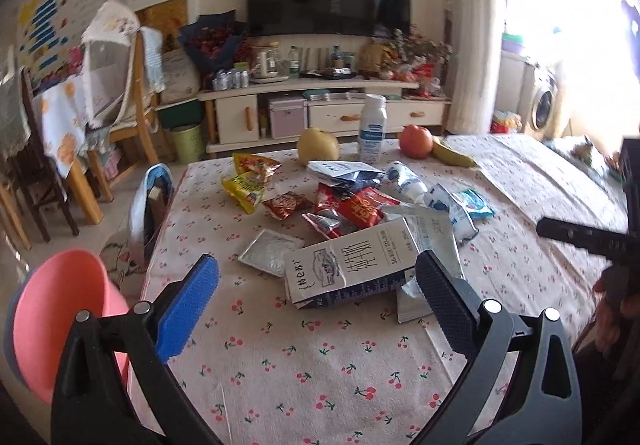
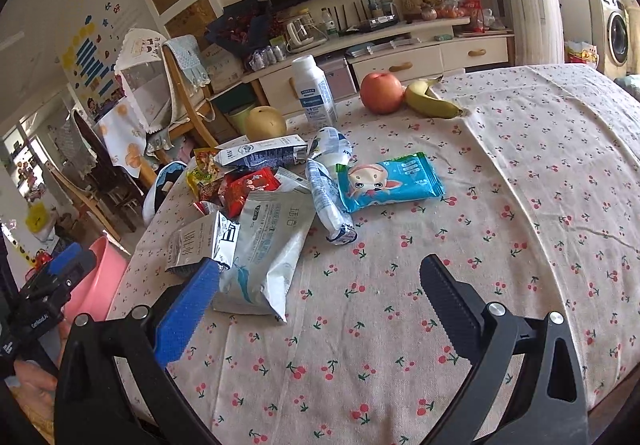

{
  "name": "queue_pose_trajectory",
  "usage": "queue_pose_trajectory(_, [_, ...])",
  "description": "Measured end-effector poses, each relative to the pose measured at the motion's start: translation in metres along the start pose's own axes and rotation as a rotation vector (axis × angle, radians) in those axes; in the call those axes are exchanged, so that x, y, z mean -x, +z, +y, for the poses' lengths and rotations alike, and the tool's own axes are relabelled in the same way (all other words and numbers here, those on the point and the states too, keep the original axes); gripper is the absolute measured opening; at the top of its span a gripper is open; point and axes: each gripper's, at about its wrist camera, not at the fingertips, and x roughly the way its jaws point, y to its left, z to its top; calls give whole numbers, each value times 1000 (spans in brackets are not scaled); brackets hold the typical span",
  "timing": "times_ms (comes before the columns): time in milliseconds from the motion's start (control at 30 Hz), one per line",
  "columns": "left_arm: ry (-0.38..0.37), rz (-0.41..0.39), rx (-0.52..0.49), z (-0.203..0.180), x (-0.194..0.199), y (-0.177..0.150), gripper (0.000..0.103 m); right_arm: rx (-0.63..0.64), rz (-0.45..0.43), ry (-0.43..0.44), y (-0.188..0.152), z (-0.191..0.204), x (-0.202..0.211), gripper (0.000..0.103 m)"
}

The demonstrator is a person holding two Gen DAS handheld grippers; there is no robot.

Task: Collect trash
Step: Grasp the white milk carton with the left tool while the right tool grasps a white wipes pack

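Note:
A heap of trash lies on the cherry-print tablecloth (image 1: pixel 320 373): a flattened white milk carton (image 1: pixel 348 269), a silver foil pouch (image 1: pixel 270 251), red snack wrappers (image 1: pixel 360 209), yellow wrappers (image 1: pixel 248 185). My left gripper (image 1: pixel 316 281) is open, its fingers apart just short of the carton. In the right wrist view a large white pouch (image 2: pixel 266 249), a blue wet-wipe pack (image 2: pixel 390 181) and the milk carton (image 2: pixel 204 241) lie ahead. My right gripper (image 2: pixel 320 281) is open and empty above the cloth, its blue finger near the pouch.
A pear (image 1: pixel 318 145), white bottle (image 1: pixel 373 129), apple (image 1: pixel 416 141) and banana (image 1: pixel 452 153) stand at the table's far edge. A pink basin (image 1: pixel 60 321) sits beside the table's left side. Chairs (image 1: pixel 132 93) and a TV cabinet (image 1: pixel 320 109) lie beyond.

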Motion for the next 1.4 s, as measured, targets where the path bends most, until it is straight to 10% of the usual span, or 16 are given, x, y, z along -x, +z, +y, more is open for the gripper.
queue_pose_trajectory(200, [-93,41,-264,-20,-41,-4,99,-95,79,76,15,-25,-35,99])
queue_pose_trajectory(800, [-195,154,-491,-26,-123,-8,99,-145,241,175,41,-20,-127,79])
queue_pose_trajectory(1233, [-179,214,-340,-12,-150,5,99,-137,230,105,46,-25,-131,29])
queue_pose_trajectory(1400, [-131,244,-258,-9,-155,7,68,-86,221,74,47,-18,-128,24])
